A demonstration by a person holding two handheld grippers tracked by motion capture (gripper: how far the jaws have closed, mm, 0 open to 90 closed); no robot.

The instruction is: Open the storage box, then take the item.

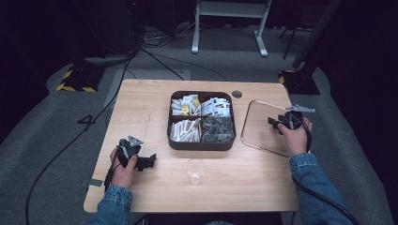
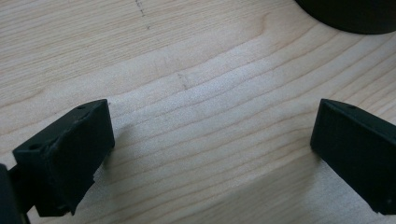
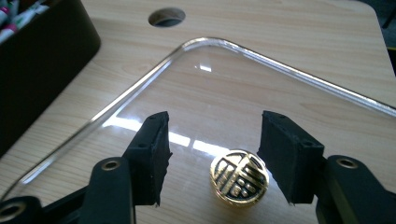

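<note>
A dark four-compartment box (image 1: 201,141) stands at the table's middle, holding white packets and sachets in three parts and dark wrapped items in the fourth. A clear plastic cup (image 1: 195,171) stands upright in front of it. My left gripper (image 1: 149,162) rests low over bare wood at the front left, jaws wide open and empty (image 2: 212,135). My right gripper (image 1: 276,123) hovers open over a clear glass tray (image 1: 251,123) at the right. Between its jaws (image 3: 212,156) a round gold emblem (image 3: 239,176) sits on the tray's glass (image 3: 224,88), untouched.
A round cable hole (image 1: 237,93) lies behind the tray, also in the right gripper view (image 3: 166,17). The box's dark wall (image 3: 42,70) stands left of the tray. Cables and a desk frame (image 1: 230,23) lie on the floor beyond the table.
</note>
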